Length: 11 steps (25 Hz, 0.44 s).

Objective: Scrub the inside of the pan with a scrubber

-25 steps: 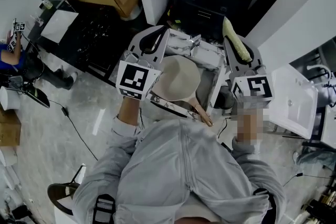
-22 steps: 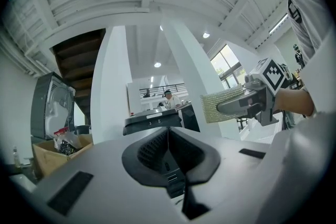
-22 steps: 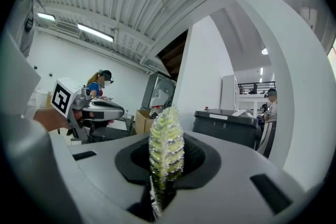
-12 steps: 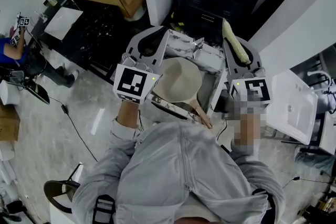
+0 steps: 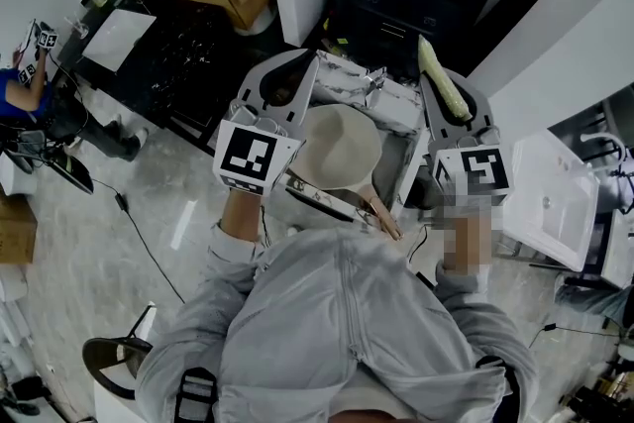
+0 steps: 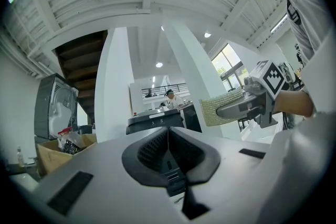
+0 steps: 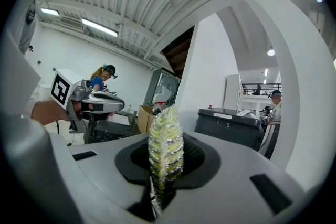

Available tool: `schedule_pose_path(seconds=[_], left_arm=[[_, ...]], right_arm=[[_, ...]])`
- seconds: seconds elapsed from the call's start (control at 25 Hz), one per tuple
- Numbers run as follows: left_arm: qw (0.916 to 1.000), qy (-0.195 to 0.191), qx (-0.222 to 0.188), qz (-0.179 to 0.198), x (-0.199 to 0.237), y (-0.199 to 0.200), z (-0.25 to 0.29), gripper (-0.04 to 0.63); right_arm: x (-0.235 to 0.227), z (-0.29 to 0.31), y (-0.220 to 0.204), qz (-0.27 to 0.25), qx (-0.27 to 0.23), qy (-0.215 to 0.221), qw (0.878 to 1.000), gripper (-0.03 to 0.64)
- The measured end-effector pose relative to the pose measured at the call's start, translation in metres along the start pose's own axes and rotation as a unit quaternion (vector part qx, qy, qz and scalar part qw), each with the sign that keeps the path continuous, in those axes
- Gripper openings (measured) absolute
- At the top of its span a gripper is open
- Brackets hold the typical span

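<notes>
Scrubber (image 7: 166, 139), a yellow-green pad, stands edge-on in the right gripper (image 7: 165, 157), whose jaws are clamped on its lower end. Its long axis runs out along the jaws. In the head view it points toward the top of the frame, at upper right of centre, so it is aimed past the pan (image 5: 337, 149) and not into it. The pan lies left of and below this gripper in that view, at mid-frame between the two grippers. Its pale round body lies toward the top of the frame, and its wooden handle (image 5: 381, 215) slants to the lower right, toward the person's chest.

The left gripper (image 6: 168, 131) has its jaws pressed together with nothing between them, so it is not gripping the pan, though its marker cube (image 5: 260, 152) sits just beside the pan's left edge. No view settles what the pan rests on.

The left gripper looks the nearer to the pan. The right one would probably have to swing the scrubber leftward and tip it down to reach the inside.
</notes>
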<state>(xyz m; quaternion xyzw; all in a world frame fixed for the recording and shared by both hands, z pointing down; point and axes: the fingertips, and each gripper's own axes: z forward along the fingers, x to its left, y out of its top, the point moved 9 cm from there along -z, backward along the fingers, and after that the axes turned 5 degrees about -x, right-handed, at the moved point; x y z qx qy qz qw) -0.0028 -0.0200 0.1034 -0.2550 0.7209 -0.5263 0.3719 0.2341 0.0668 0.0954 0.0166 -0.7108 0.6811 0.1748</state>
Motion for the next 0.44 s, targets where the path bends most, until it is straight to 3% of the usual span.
schedule_pose_path(seconds=[0.44], left_arm=[[1.0000,0.000,0.000,0.000,-0.0004,0.0000,-0.0056,0.025]], right_arm=[[0.0054,-0.0010,0.0020,-0.004,-0.001,0.004,1.000,0.081]])
